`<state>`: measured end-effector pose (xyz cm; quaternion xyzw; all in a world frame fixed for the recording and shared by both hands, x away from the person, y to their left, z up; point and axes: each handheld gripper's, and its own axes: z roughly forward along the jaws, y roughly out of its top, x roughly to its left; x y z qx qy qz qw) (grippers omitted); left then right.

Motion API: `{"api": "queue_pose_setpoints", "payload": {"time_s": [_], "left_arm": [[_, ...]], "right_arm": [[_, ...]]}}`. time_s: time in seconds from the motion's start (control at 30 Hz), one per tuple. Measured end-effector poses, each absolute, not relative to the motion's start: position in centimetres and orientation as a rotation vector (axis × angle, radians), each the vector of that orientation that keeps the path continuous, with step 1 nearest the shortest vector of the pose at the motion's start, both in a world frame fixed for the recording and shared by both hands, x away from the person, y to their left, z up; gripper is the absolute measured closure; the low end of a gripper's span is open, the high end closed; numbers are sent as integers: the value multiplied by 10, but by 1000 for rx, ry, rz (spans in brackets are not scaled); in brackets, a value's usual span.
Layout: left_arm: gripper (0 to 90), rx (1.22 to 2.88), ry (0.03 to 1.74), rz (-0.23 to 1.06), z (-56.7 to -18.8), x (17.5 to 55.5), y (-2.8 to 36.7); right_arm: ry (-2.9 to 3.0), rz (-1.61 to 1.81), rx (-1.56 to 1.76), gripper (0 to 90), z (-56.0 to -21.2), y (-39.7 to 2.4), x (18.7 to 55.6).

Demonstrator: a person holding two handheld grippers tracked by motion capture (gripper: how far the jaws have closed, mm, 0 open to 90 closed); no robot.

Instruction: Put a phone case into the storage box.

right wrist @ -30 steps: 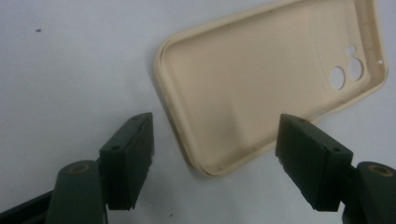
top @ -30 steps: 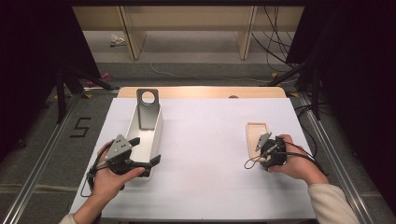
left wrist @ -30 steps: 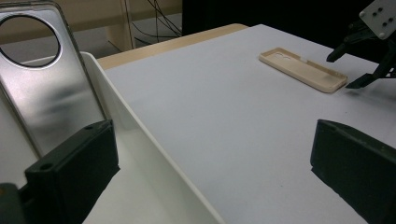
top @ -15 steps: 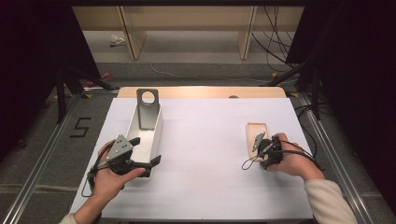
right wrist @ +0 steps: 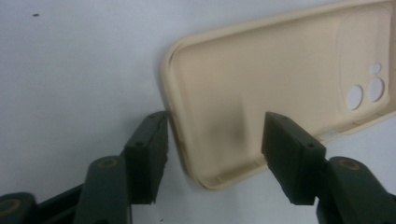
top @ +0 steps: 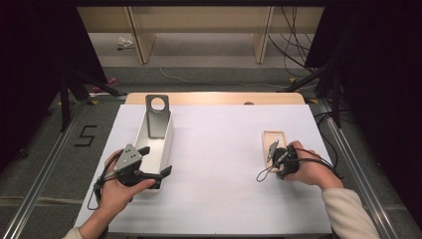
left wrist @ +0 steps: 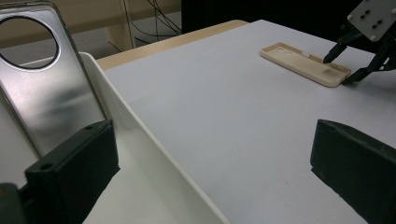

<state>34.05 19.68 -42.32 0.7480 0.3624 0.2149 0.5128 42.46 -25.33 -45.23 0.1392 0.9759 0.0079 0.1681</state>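
A beige phone case [top: 275, 135] lies open side up on the white mat at the right. My right gripper [top: 271, 150] is at its near end, open. In the right gripper view the jaws straddle the near corner of the case [right wrist: 261, 84]: one fingertip [right wrist: 149, 149] is outside the rim and the other is over the inside. A silver cover with a round hole [top: 158, 117] leans in a white tray [top: 169, 134] at the left. My left gripper [top: 157, 160] is open at the tray's near end, one jaw inside the tray wall [left wrist: 140, 135] and one outside.
The white mat [top: 219, 164] covers a wooden table whose far edge [top: 214, 98] shows as a strip. Metal rails run along both sides. Cables trail from each gripper. Dark stands and shelving are beyond the table.
My right gripper has moved a little left and forward onto the near corner of the beige case. The left gripper and the tray have stayed put.
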Motion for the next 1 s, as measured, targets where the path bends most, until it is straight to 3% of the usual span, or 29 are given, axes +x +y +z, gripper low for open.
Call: {"api": "queue_pose_setpoints", "payload": {"time_s": [1.0], "left_arm": [[11, 1804, 864, 516, -424, 341, 195]], "right_arm": [[2856, -56, 195, 753, -454, -243, 418]]}}
